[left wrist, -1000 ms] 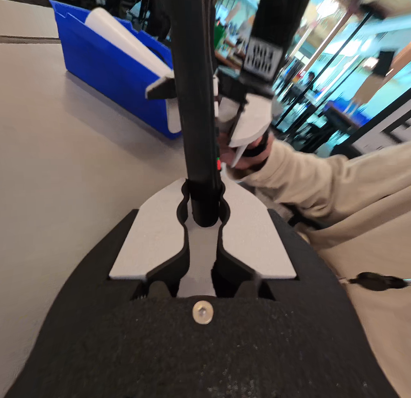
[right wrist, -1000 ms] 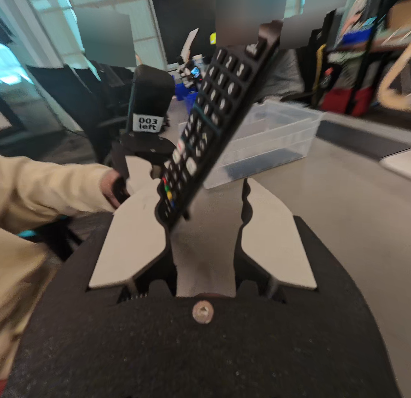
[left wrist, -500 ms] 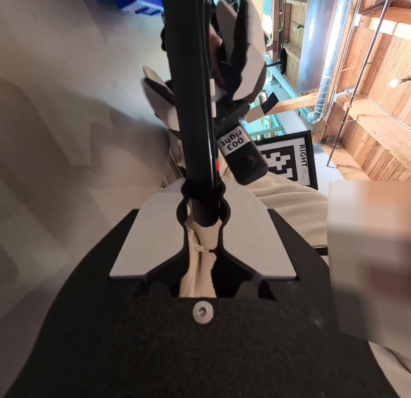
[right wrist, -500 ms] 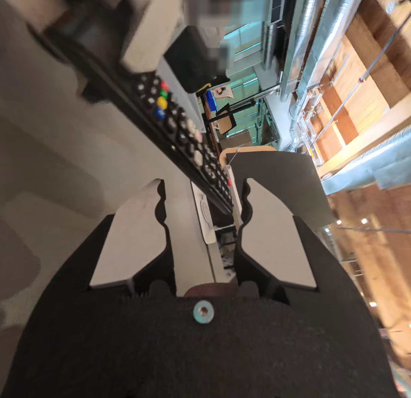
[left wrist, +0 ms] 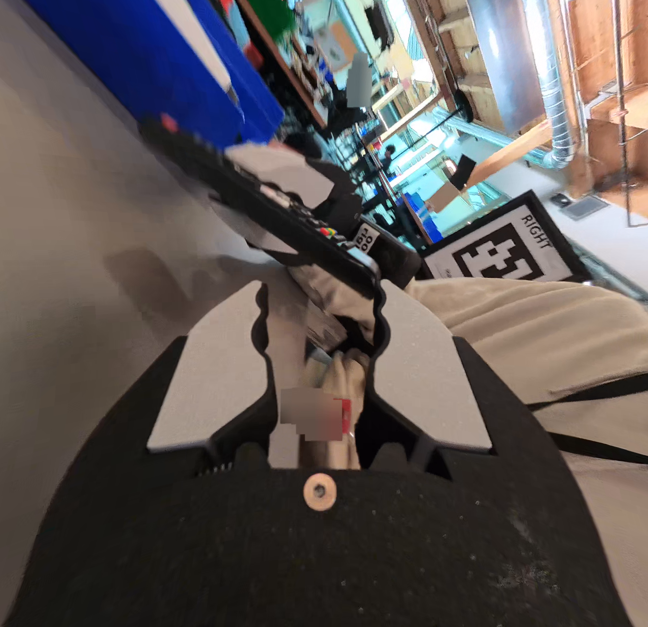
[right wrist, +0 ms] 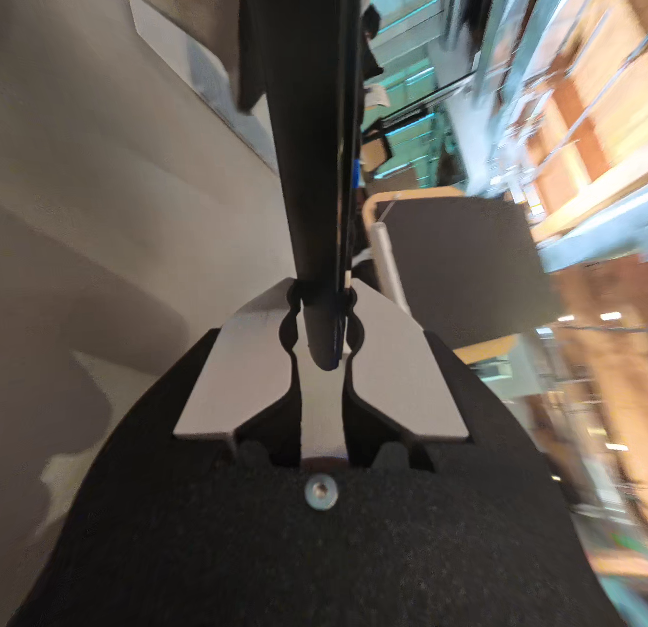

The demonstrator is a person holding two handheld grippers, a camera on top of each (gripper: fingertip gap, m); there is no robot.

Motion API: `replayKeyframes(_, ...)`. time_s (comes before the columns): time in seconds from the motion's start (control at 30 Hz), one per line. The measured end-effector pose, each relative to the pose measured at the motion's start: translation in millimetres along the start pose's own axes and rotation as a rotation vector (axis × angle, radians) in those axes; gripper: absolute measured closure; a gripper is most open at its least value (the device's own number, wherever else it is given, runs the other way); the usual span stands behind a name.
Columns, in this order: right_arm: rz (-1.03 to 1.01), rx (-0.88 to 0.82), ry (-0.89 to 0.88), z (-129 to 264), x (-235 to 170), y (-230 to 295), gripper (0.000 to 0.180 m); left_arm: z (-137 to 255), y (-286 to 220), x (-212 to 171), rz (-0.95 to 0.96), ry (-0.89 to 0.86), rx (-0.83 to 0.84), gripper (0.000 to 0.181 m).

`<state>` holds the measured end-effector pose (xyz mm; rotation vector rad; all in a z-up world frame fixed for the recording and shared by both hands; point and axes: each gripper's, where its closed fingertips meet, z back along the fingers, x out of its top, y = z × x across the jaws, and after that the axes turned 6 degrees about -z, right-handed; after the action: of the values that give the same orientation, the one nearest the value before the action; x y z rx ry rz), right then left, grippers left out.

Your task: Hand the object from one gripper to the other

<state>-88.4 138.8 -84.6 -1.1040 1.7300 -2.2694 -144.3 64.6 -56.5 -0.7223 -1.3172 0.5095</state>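
A black remote control [left wrist: 280, 217] with coloured buttons is held in the air over the grey table [left wrist: 70, 224]. In the left wrist view my left gripper [left wrist: 321, 291] is open and empty, its right fingertip next to the remote's near end. Beyond it my right gripper [left wrist: 277, 196] clamps the remote's middle between its grey fingers [left wrist: 280, 168]. In the right wrist view my right gripper [right wrist: 322, 291] is shut on the remote [right wrist: 308, 154], which runs straight up out of the jaws. The left gripper is not in that view.
A blue bin [left wrist: 140, 49] stands on the table behind the remote. A person's beige sleeve [left wrist: 526, 330] lies to the right of my left gripper. A black-and-white marker board [left wrist: 498, 256] stands behind it. A dark chair back [right wrist: 456, 259] shows at right. Both views are tilted and blurred.
My left gripper has opened and let go of the remote. My right gripper has shut on it and now holds it. Both views have swung round.
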Motion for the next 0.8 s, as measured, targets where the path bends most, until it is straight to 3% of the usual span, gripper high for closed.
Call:
replayKeyframes(0.13,-0.384,0.147,-0.078,2.2,0.8,0.6,0.156,14.7,2.8,18.4,-0.199,-0.11,0.065,0.12)
replayKeyframes(0.23,-0.568,0.269,-0.189,7.7,18.4,5.8,0.156,11.0,8.0,13.1,-0.342,-0.075,0.136,0.119)
replayKeyframes(0.4,-0.819,0.511,-0.465,26.2,68.8,18.3,0.156,-1.8,-2.0,-0.2,-0.501,-0.003,0.108,0.117)
replayKeyframes(0.6,-1.127,0.608,-0.742,46.0,104.4,-8.8,0.156,-2.4,2.7,-3.8,-0.661,-0.026,0.141,0.124)
replayKeyframes(0.8,-1.353,0.589,-0.914,48.9,119.2,-26.0,0.156,-10.3,-28.4,11.4,-0.638,-0.247,0.001,0.144)
